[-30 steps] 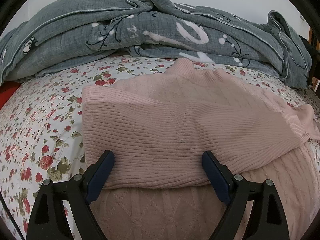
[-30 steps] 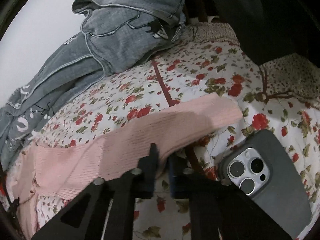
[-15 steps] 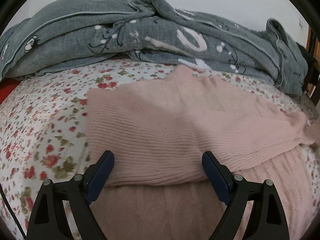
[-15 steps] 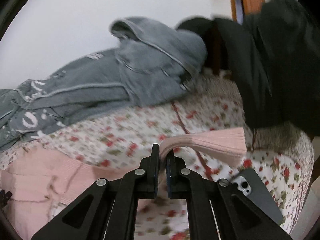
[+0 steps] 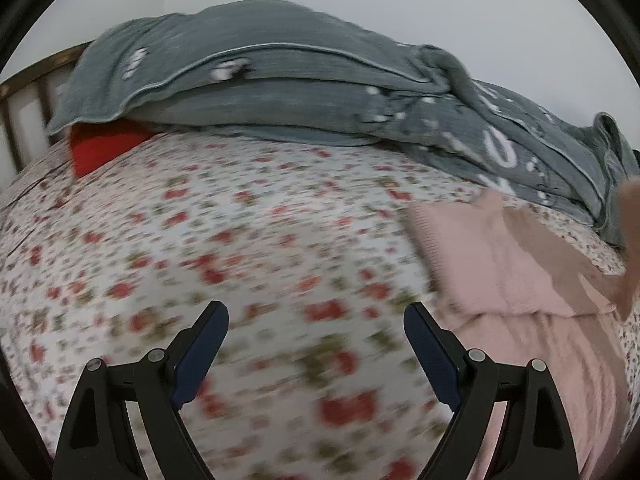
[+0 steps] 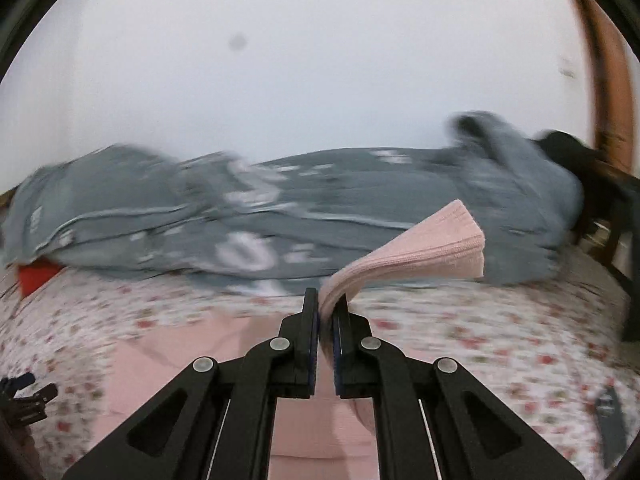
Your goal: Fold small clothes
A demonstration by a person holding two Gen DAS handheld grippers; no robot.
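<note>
A pink knitted sweater (image 5: pixel 516 280) lies on the floral bedsheet (image 5: pixel 240 240), at the right in the left wrist view, one sleeve folded across its body. My left gripper (image 5: pixel 316 344) is open and empty, over bare sheet to the left of the sweater. My right gripper (image 6: pixel 326 312) is shut on the sweater's other sleeve (image 6: pixel 424 248) and holds it lifted; the ribbed cuff sticks up to the right. The sweater's body (image 6: pixel 224 360) lies below it. The left gripper's tip (image 6: pixel 24 396) shows at the far left of the right wrist view.
A crumpled grey blanket (image 5: pixel 300 80) runs along the back of the bed against the white wall. A red item (image 5: pixel 100 148) pokes out under its left end. A phone (image 6: pixel 610 420) lies on the sheet at the right. A dark wooden chair (image 6: pixel 612 208) stands at the far right.
My left gripper has swung left, off the sweater and over bare sheet. My right gripper has lifted the sleeve off the bed and carried it left over the sweater's body.
</note>
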